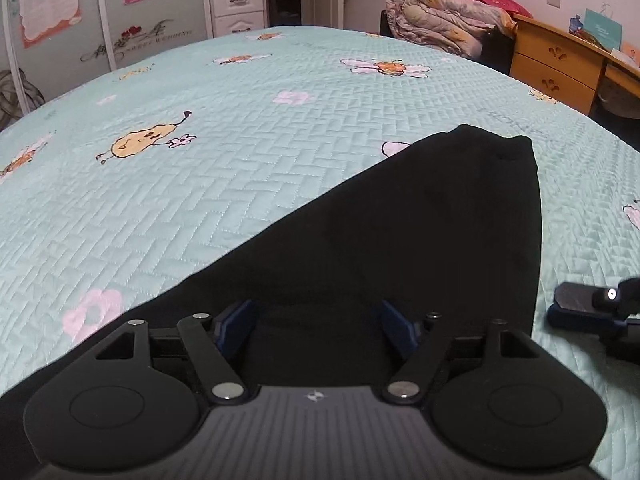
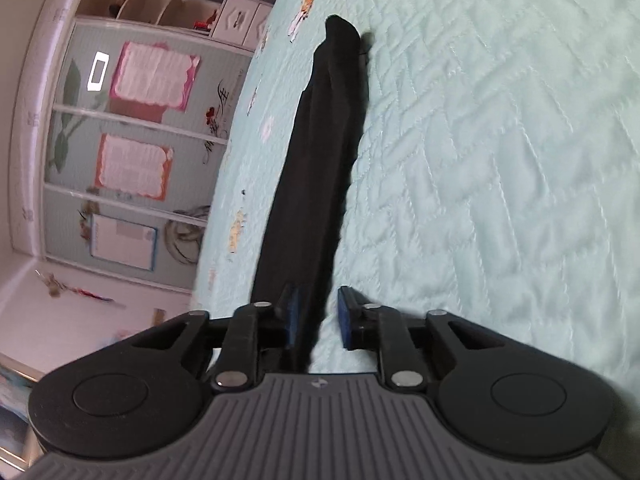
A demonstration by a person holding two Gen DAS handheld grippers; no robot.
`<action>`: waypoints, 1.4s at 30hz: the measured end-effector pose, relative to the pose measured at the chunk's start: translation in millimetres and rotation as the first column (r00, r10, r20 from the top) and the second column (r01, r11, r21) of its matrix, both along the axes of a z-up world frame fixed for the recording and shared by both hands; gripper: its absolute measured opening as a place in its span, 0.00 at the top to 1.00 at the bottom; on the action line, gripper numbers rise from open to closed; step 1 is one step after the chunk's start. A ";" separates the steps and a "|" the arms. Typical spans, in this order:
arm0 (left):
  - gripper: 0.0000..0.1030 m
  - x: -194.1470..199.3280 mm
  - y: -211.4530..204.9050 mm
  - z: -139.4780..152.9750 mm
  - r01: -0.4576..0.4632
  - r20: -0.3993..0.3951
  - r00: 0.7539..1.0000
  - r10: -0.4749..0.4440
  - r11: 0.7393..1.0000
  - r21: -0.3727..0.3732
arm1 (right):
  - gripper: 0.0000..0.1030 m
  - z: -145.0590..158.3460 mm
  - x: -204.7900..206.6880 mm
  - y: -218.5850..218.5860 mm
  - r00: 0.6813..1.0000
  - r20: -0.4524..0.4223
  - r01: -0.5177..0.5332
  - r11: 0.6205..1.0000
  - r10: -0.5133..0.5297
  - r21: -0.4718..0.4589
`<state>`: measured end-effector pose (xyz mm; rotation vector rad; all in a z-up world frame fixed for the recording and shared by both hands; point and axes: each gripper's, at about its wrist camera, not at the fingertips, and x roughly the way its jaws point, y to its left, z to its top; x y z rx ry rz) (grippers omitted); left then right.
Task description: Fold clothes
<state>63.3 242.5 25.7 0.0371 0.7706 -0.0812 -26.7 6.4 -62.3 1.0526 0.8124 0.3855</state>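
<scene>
On the quilted bed [image 1: 240,208], a black garment [image 1: 400,240] lies flat; the left tool [image 1: 316,320] gapes empty above it, while the right tool [image 2: 320,316], barely parted, straddles its edge. Best smooth before folding.

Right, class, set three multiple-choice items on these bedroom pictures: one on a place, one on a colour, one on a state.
1. Where does the black fabric garment lie?
A. on a wooden desk
B. on the mint-green quilted bedspread
C. on the floor

2. What colour is the printed flower on the bedspread, nearest the left hand-held gripper?
A. pink
B. blue
C. black

3. How do the left hand-held gripper's jaws stand?
A. shut on the garment
B. shut on nothing
C. open above the garment

Answers:
1 B: bedspread shows on both sides of the garment.
2 A: its petals are pale pink.
3 C: the two blue pads stand wide apart with dark cloth below them.
</scene>
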 end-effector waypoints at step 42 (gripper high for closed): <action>0.58 -235.9 311.6 -22.1 -0.353 -0.043 0.881 0.471 0.594 -0.723 | 1.00 14.0 175.2 240.5 0.725 -0.001 -0.677 0.713 0.689 -0.185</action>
